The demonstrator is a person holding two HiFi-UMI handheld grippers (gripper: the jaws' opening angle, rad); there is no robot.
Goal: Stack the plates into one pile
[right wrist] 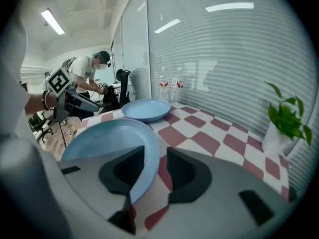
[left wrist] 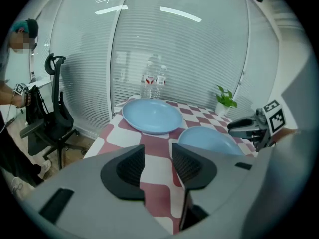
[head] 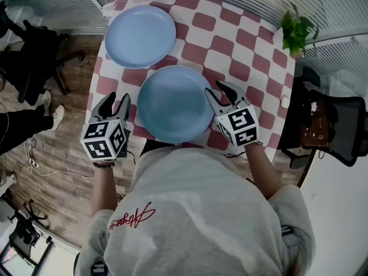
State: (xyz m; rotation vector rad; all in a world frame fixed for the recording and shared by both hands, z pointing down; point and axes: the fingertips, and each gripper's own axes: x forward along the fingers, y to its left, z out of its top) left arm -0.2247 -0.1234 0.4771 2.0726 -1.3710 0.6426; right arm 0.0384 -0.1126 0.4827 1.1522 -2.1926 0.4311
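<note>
Reference item: near plate, lying on the checked surface directly in front of the person.

Right hand-held gripper: it is sitting at the right edge of the near plate, pointing forward and slightly inward. The right forearm is reaching out from the torso, bent at the elbow. In the right gripper view the jaws of this gripper are standing apart with the near plate's rim running between them. The rim is lying close to the left jaw, and bare cloth is showing before the right jaw, so they are not clamping.

Left hand-held gripper: it is hovering just beside the left edge of the near plate, at the surface's border, and pointing forward. Its jaws are standing apart with only cloth showing between them.

Far plate: it is lying flat beyond and left of the near plate, the rims nearly meeting. The plates are not yet stacked.

Two bottles are standing beyond the far plate.
</note>
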